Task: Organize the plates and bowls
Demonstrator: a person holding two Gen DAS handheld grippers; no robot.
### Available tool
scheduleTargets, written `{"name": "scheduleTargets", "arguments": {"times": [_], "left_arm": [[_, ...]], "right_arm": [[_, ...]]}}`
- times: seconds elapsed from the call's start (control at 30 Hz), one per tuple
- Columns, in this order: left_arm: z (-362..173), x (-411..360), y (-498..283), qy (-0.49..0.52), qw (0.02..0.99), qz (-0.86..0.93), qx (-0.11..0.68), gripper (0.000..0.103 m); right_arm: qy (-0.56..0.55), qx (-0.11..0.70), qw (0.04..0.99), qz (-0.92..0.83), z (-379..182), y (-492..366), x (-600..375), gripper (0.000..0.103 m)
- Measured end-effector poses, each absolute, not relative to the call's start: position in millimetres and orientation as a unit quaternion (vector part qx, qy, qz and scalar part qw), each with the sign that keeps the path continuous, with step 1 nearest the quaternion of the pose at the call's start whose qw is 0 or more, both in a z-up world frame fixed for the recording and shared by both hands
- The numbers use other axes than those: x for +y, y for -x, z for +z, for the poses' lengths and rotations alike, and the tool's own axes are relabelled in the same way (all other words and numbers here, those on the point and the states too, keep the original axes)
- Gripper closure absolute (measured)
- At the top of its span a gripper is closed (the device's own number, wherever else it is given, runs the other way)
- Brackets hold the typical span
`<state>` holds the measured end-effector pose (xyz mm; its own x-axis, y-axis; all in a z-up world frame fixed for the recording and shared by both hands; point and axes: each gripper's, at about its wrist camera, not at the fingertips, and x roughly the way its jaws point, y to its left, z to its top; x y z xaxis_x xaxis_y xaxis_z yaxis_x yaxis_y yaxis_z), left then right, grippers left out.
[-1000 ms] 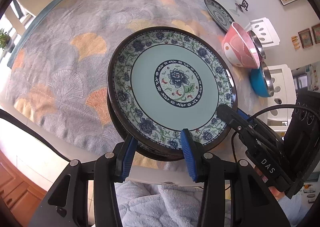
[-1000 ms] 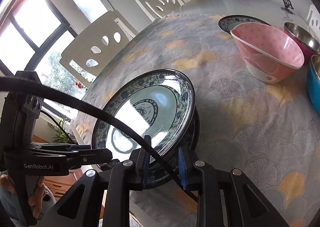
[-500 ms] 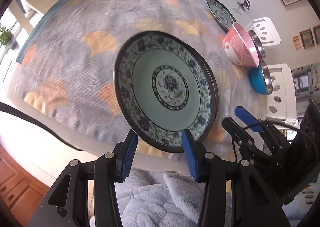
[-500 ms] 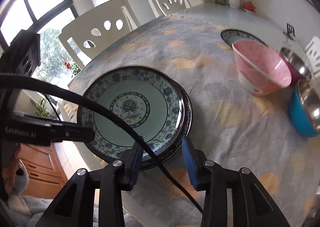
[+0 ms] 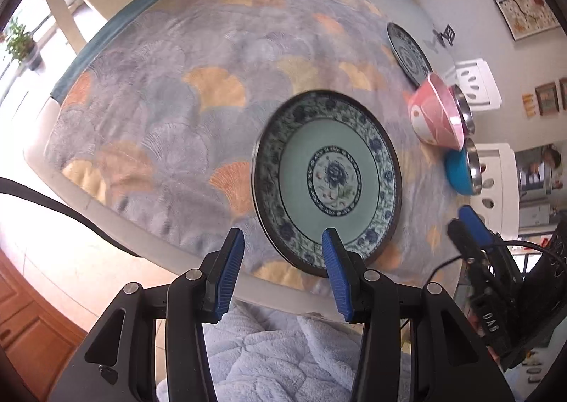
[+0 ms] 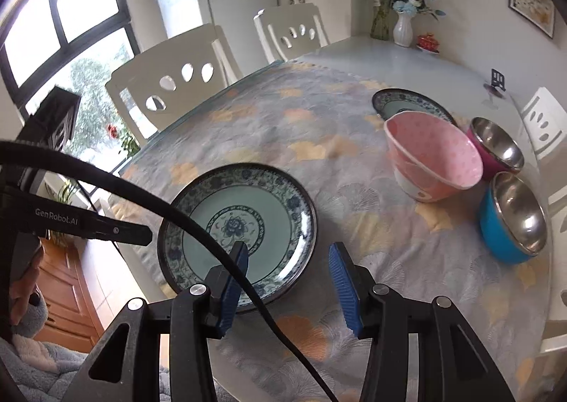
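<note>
Right wrist view: right gripper (image 6: 288,279) fingers wide above plate (image 6: 244,221); left gripper (image 5: 283,267) likewise.

Ginkgo-leaf tablecloth (image 6: 283,125) on table, white cutout-back chairs (image 6: 170,83) behind, white vase of flowers (image 6: 403,28) plus small red dish (image 6: 428,41) at far end, framed picture (image 6: 531,8) on wall.

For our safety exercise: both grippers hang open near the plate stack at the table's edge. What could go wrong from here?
1. The plate stack sits close to the table edge; a nudge from either open gripper might push it off.
2. The cable crosses above the stack and could snag it.
3. The pink bowl sits tilted; it might tip.
</note>
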<state>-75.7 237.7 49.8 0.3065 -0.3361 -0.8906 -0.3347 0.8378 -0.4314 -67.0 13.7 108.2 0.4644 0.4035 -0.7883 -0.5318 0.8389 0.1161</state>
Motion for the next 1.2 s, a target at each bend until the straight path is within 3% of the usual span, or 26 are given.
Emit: {"name": "scheduleTargets", "arguments": {"times": [0.23,0.4,0.47,0.97,1.07,1.2], "left_arm": [[69.7,247.3,57.2,0.267,0.778,0.0,0.569,0.06],[95.0,251.5,30.4,0.227,0.804,-0.009,0.55,0.06],[106.3,250.9,13.9,0.206,0.815,-0.016,0.541,0.055],[165.6,192.0,-119.6,0.103,0.862,-0.101,0.486,0.055],[166.4,175.9,-145.9,0.071,0.864,-0.111,0.487,0.055],[156.6,158.0,-189.5,0.018,0.859,-0.096,0.502,0.055]], "right_arm": [[-0.07,0.45,0.853,0.254,141.4,23.4,-27.9,0.057],[-0.147,0.404,0.869,0.244,181.1,-2.7,-53.2,0.057],[-0.152,0.38,0.881,0.24,198.7,-10.2,-56.5,0.057],[-0.1,0.189,0.947,0.24,332.5,-61.0,-65.4,0.055],[-0.084,0.181,0.952,0.233,339.3,-86.1,-63.7,0.051],[-0.098,0.23,0.942,0.222,316.2,-141.6,-68.4,0.051]]}}
